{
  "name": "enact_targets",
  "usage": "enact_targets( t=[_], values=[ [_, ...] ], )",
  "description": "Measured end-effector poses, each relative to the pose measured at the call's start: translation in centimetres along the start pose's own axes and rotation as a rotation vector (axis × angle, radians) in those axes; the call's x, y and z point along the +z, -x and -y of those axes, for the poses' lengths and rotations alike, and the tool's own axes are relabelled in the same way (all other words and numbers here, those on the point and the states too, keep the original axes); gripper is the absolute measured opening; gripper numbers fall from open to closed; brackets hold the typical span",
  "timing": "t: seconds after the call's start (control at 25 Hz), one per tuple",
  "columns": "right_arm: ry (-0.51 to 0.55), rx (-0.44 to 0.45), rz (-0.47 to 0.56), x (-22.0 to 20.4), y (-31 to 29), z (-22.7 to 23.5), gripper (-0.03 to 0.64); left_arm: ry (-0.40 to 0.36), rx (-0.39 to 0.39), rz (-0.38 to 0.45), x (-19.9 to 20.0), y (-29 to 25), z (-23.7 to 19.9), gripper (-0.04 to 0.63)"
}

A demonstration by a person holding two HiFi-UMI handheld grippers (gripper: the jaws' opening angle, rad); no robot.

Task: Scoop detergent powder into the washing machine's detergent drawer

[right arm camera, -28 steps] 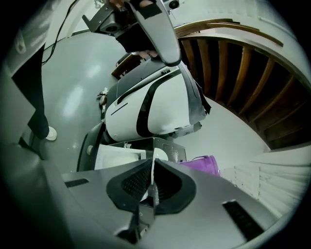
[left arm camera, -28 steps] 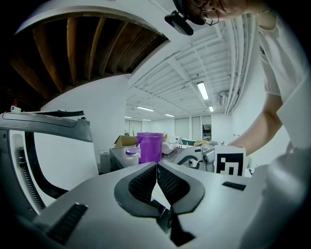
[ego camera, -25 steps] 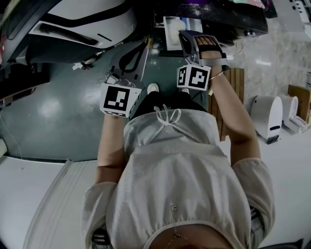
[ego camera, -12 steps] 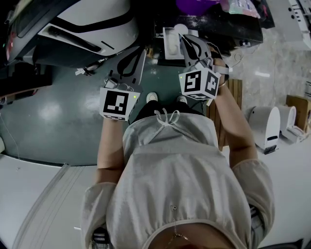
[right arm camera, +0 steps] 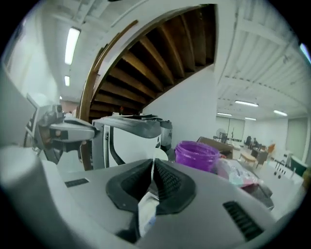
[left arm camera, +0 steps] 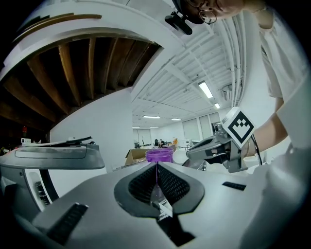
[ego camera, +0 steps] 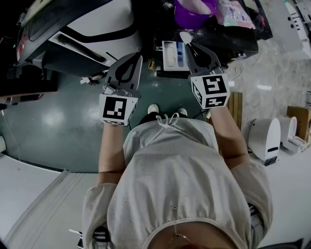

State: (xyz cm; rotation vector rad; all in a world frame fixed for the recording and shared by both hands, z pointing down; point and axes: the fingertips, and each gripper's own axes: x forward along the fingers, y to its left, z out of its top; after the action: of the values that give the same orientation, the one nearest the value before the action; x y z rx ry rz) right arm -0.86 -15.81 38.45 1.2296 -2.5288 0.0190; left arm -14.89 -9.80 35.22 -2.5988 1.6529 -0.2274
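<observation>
Dark green floor (ego camera: 58, 112), washing machine (ego camera: 92, 34) at left. The detergent drawer (ego camera: 174, 55) sits open at a dark counter's (ego camera: 228, 36) near edge, with a purple tub (ego camera: 192, 12) behind. The right gripper (ego camera: 190, 46) pinches a white scoop (ego camera: 184, 36) beside the drawer; the left gripper (ego camera: 136, 61) is pressed together, empty.

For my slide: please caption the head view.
Right gripper holds a white scoop near the open detergent drawer and purple tub.

Detergent drawer (ego camera: 174, 54): right of washing machine (ego camera: 92, 29), before tub (ego camera: 192, 17).
Tub: on table (ego camera: 235, 36).
Bag (ego camera: 232, 12): just right of tub.
</observation>
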Motion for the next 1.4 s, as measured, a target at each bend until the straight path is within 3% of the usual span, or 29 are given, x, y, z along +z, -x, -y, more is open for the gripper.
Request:
enact_targets(
  t=[0.12, 0.28, 0.6, 1.4],
  values=[
    [-0.082, -0.010, 0.028, -0.2, 0.6, 1.1, 0.012, -0.014, 0.000, -0.038, 0.7, 0.0, 0.5, 0.023],
    [-0.103, -0.032, 0.079, 0.4, 1.5, 2.3, 0.012, -0.037, -0.012, -0.046, 1.9, -0.5, 1.4, 0.023],
    [-0.063, -0.032, 0.157, 1.8, 2.8, 4.0, 0.011, -0.056, 0.012, 0.031, 3.8, -2.6, 1.5, 0.023],
    [-0.006, 0.013, 0.151, 1.8, 3.6, 5.9, 0.008, 0.011, 0.076, -0.024, 3.9, -4.6, 2.3, 0.023]
  ],
)
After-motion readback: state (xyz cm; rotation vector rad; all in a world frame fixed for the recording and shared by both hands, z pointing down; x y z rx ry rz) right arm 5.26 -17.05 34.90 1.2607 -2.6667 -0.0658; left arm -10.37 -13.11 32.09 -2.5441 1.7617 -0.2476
